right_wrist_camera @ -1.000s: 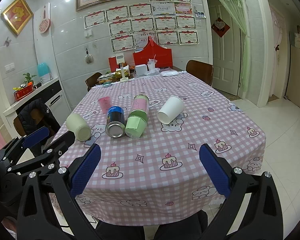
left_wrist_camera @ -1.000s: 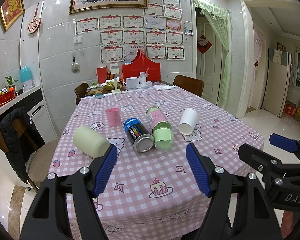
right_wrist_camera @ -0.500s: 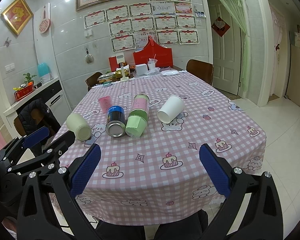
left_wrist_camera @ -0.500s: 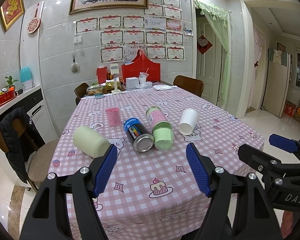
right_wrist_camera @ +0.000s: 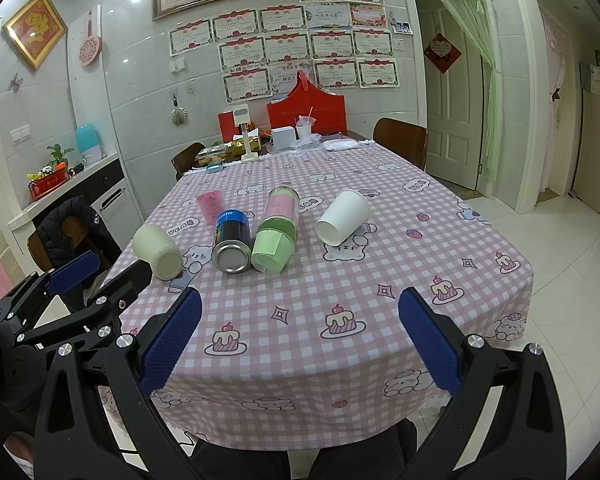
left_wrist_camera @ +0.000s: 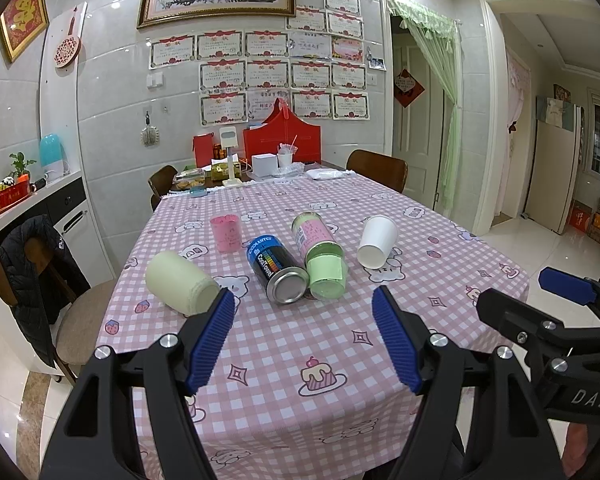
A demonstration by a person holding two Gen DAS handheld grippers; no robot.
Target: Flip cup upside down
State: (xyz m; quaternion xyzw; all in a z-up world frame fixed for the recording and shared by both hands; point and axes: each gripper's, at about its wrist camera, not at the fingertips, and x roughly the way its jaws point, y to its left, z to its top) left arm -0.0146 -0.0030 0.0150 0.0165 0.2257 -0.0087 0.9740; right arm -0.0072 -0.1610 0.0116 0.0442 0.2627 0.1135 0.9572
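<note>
A white paper cup (left_wrist_camera: 377,236) lies on its side on the pink checked tablecloth (left_wrist_camera: 300,344), mouth toward me; it also shows in the right wrist view (right_wrist_camera: 343,217). A small pink cup (left_wrist_camera: 225,233) stands upright further left, also in the right wrist view (right_wrist_camera: 211,207). My left gripper (left_wrist_camera: 303,334) is open and empty, held over the table's near end, well short of the cups. My right gripper (right_wrist_camera: 300,338) is open and empty near the table's front edge.
A cream cylinder (left_wrist_camera: 180,283), a blue-black can (left_wrist_camera: 277,268) and a green-capped bottle (left_wrist_camera: 319,256) lie on their sides mid-table. Boxes and a red bag (left_wrist_camera: 282,140) crowd the far end. Chairs stand at the left (left_wrist_camera: 40,280) and far right (left_wrist_camera: 378,168).
</note>
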